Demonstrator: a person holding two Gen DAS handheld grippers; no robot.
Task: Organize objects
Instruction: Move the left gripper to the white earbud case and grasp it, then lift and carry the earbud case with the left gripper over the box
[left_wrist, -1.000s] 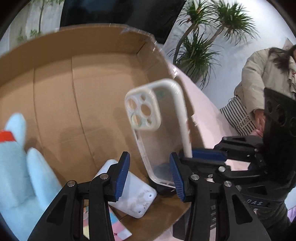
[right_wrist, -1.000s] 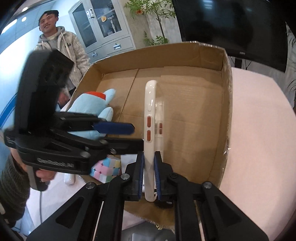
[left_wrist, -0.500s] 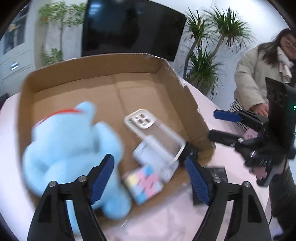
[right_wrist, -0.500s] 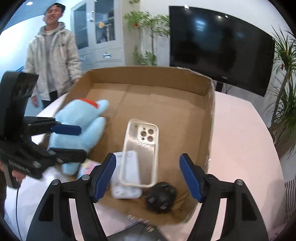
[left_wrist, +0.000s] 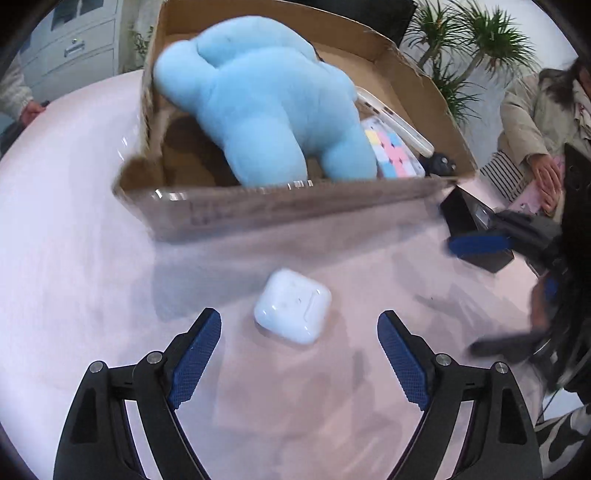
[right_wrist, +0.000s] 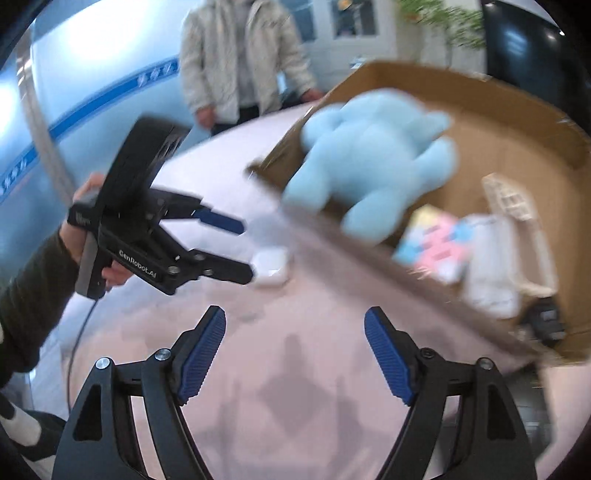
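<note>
A white earbuds case (left_wrist: 292, 311) lies on the pink table, in front of the cardboard box (left_wrist: 280, 206). My left gripper (left_wrist: 299, 362) is open and empty, its jaws wide to either side of the case, just short of it. In the right wrist view the case (right_wrist: 270, 265) shows beside the left gripper's fingertips (right_wrist: 240, 273). My right gripper (right_wrist: 295, 358) is open and empty over bare table. The box (right_wrist: 369, 258) holds a blue plush toy (left_wrist: 266, 99), a pastel cube (left_wrist: 393, 153), a clear phone case (left_wrist: 399, 122) and a small black object (left_wrist: 439, 164).
A black box (left_wrist: 476, 229) lies on the table right of the cardboard box, partly behind my right gripper (left_wrist: 480, 245). One person stands beyond the table (right_wrist: 240, 59) and another sits at the right (left_wrist: 543, 122). Pink table (right_wrist: 295, 406) spreads in front.
The right gripper let go of the phone case, which now lies in the box. Both grippers pulled back out of the box and opened wide. The left gripper swung down to the earbuds case.
</note>
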